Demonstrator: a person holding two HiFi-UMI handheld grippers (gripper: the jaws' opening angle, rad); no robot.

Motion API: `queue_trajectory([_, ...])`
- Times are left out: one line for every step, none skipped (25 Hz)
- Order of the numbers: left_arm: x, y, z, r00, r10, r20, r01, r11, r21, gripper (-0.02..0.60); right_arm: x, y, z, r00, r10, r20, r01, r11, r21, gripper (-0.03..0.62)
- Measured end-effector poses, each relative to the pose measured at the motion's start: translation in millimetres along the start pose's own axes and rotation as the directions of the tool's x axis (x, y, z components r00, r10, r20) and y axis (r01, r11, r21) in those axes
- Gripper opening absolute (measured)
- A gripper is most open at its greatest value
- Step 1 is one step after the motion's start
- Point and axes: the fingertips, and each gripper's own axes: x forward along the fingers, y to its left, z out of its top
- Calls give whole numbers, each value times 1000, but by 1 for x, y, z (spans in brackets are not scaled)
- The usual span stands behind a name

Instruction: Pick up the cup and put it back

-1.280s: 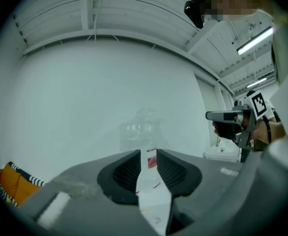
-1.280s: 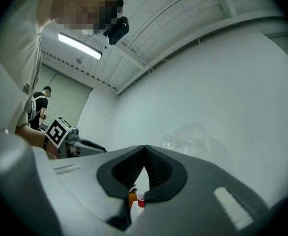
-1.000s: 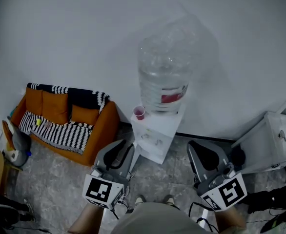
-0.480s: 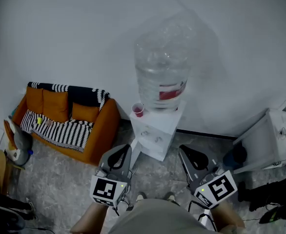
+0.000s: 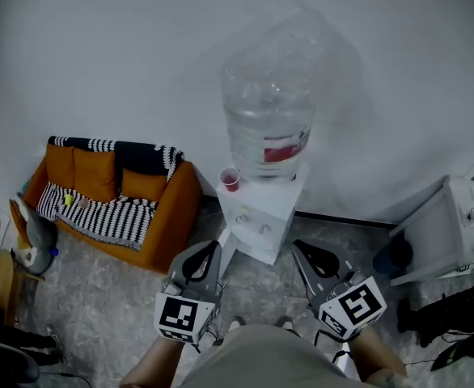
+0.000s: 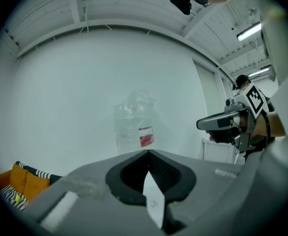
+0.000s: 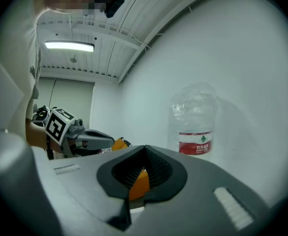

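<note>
A small pink cup point(image 5: 230, 179) stands on the top left corner of a white water dispenser point(image 5: 257, 221), beside the big clear bottle point(image 5: 269, 120) with a red label. Both grippers hover low in front of the dispenser, well short of the cup. My left gripper point(image 5: 216, 245) is shut with nothing in it; in its own view the jaws point(image 6: 148, 152) meet below the bottle point(image 6: 133, 127). My right gripper point(image 5: 296, 246) is also shut and empty, its tips point(image 7: 144, 146) together left of the bottle point(image 7: 197, 129). The cup shows in neither gripper view.
An orange sofa point(image 5: 160, 217) with a striped blanket stands left of the dispenser against the white wall. A white cabinet point(image 5: 451, 233) and dark gear on the floor are at the right. A grey toy point(image 5: 31, 241) lies at the far left.
Both grippers have drawn in closer together and nearer the body. The left gripper's jaws have come together. The cup has not moved.
</note>
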Motion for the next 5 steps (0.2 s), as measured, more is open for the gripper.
queue_trajectory([0,1,1,1000,3,3,-3,1000,1,2,0,-1,1,1000,0,1,0,1000,-1,3])
queue_trajectory([0,1,2,1000,5,4,-5,1000,3,2,0,-1,2,1000,1,2,-1,1000,-3,3])
queue_trajectory([1,2,3,1000,6,3,-6,1000,5,2,1,-2,3,1000,2,4,-2,1000,-4,3])
queue_trajectory([1,2,4,1000,7,3,-7,1000,8,2,1,-2,4,1000,2,5,-2,1000,-6,3])
queue_trajectory([1,3,5,1000,7,2,-7,1000,11,2,1,-3,5,1000,2,6,-2,1000,-8,3])
